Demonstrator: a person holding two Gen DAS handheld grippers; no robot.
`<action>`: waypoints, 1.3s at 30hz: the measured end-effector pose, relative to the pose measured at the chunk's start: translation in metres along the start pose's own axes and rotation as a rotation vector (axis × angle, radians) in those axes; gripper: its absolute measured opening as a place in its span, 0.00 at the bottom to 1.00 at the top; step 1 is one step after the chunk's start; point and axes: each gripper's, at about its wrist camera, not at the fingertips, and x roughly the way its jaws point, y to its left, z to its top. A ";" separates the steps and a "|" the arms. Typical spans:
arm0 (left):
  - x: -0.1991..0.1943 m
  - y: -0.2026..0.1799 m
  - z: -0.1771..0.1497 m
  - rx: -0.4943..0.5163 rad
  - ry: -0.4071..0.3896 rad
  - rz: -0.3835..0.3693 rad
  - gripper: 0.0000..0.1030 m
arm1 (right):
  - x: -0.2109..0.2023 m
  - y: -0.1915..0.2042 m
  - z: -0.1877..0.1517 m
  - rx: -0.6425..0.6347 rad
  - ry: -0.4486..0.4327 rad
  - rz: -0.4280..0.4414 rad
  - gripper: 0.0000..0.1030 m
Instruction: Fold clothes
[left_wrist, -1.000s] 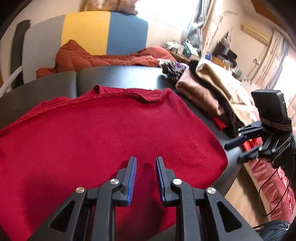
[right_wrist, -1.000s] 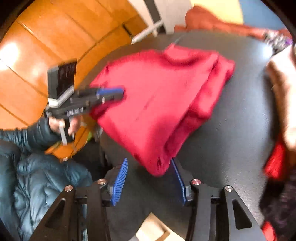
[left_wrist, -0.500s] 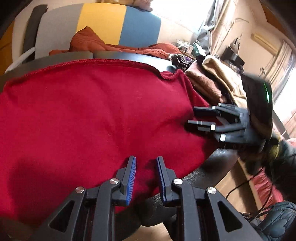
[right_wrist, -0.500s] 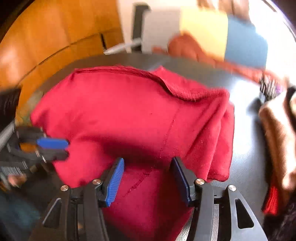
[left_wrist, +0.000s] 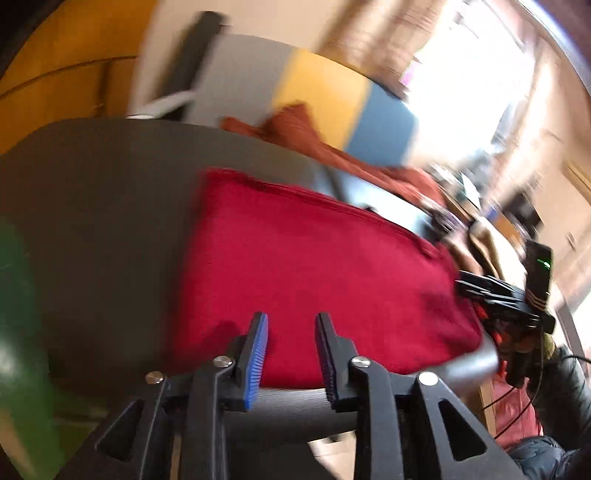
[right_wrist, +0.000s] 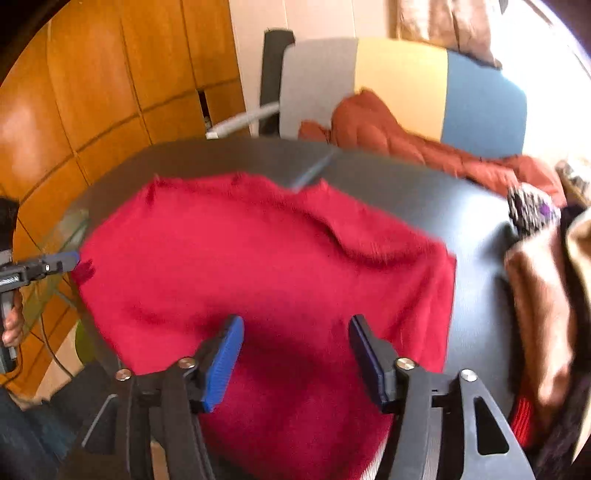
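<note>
The left hand-held gripper (left_wrist: 290, 354) hangs over the near edge of the red garment (left_wrist: 314, 273), its blue pads a narrow gap apart and just widening, gripping nothing. The right hand-held gripper (right_wrist: 295, 360) stands much wider, its jaws having just been opening, with red cloth below them but not pinched. The garment lies folded on the dark surface (right_wrist: 476, 258). To its right sits a heap of brown and tan clothes (right_wrist: 543, 295); behind, a rust-coloured jacket (right_wrist: 399, 136) lies against a striped chair.
</note>
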 end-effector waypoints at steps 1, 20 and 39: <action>-0.005 0.015 -0.001 -0.031 0.001 0.020 0.28 | 0.002 0.003 0.007 -0.004 -0.014 0.002 0.69; 0.021 0.042 -0.004 -0.035 0.108 -0.078 0.07 | 0.070 0.001 0.004 0.094 -0.026 -0.042 0.92; 0.006 0.027 0.034 -0.021 -0.017 -0.037 0.16 | 0.072 0.005 0.000 0.057 -0.031 -0.032 0.98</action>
